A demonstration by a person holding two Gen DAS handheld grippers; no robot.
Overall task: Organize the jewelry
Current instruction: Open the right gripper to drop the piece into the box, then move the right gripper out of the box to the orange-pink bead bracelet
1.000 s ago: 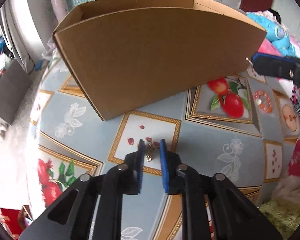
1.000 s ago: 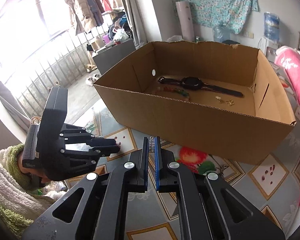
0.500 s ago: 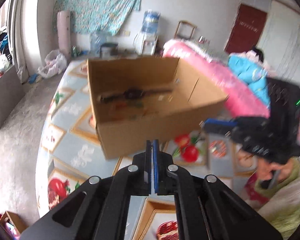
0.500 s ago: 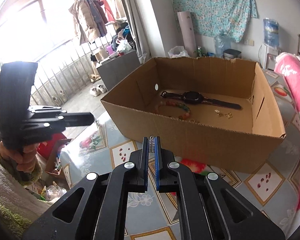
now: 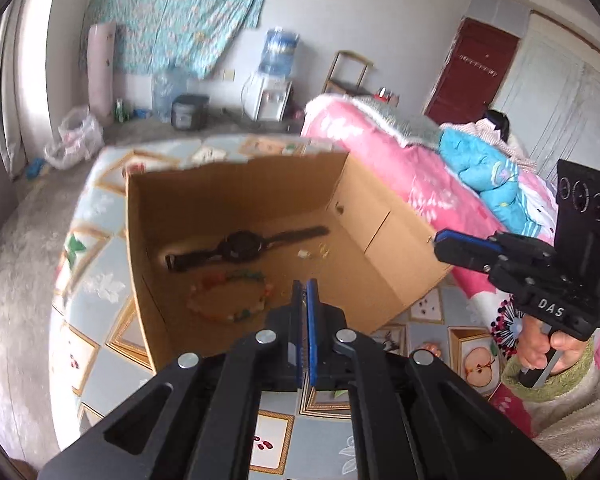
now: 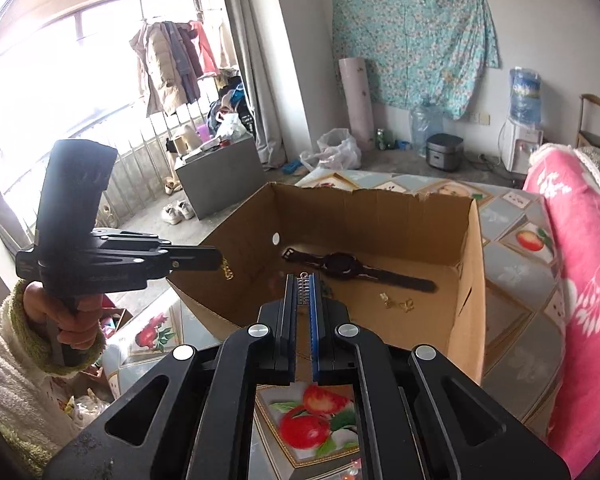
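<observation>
lifted off the tabletop since a second ago, the left gripper (image 5: 304, 286) had risen from the patterned cloth, where its jaws stood apart around a small gold charm, to hang above the near rim of the cardboard box (image 5: 384, 256). its blue pads were now clenched almost together, and the right wrist view showed the gold charm (image 6: 227, 270) dangling from its tip over the box's left wall, so it was grasping that piece. this suggested the pick was done and only the drop into the box was left.

the right gripper (image 6: 303, 294) had barely shifted over the same second. it was pinched on a small silver clasp (image 6: 305, 290) that stuck out between its fingertips, held just short of the box's near wall.

further in, on the box floor, a beaded bracelet (image 5: 230, 296) lay toward the near side, with a black watch (image 5: 240, 248) stretched across the middle beyond it. small gold earrings (image 6: 398, 302) sat near the right wall, apart from the watch strap. these looked already sorted.

past the box's far rim the tablecloth (image 5: 100, 248) ran on to the table's far edge. judging from this, both held pieces needed to be released inside the walls, and the dangling charm could snag on the cardboard edge if lowered too early.
</observation>
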